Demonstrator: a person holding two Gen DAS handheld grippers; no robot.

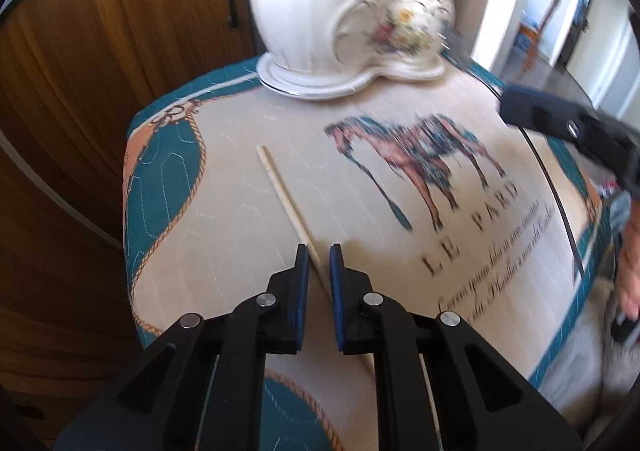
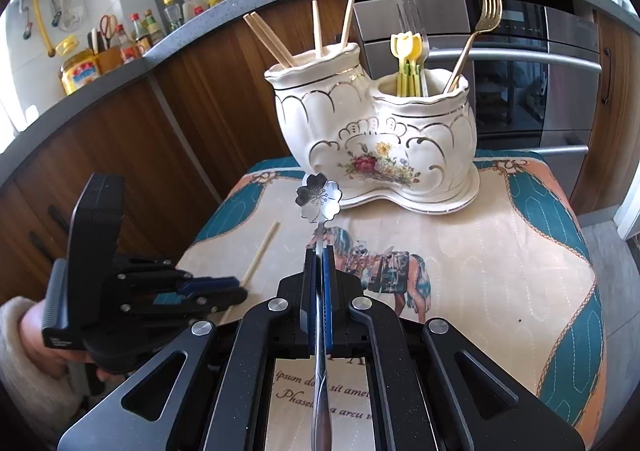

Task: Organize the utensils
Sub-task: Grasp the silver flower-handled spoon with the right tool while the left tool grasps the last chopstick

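A white ceramic two-pot utensil holder [image 2: 376, 139] stands at the far end of the horse-print cloth [image 2: 500, 251]; it also shows in the left wrist view [image 1: 340, 11]. Its left pot holds chopsticks [image 2: 272, 39], its right pot forks [image 2: 476, 31]. My right gripper [image 2: 319, 255] is shut on a silver flower-bowl spoon [image 2: 318, 197], held above the cloth in front of the holder. A single wooden chopstick [image 1: 286, 203] lies on the cloth. My left gripper [image 1: 319, 251] is open, its jaws on either side of the chopstick's near part. The chopstick also shows in the right wrist view [image 2: 262, 253].
The cloth [image 1: 240, 251] covers a small table with edges close on all sides. Wooden cabinets [image 2: 120, 155] and an oven [image 2: 520, 91] stand behind. A counter [image 2: 100, 83] with bottles and jars runs at the upper left.
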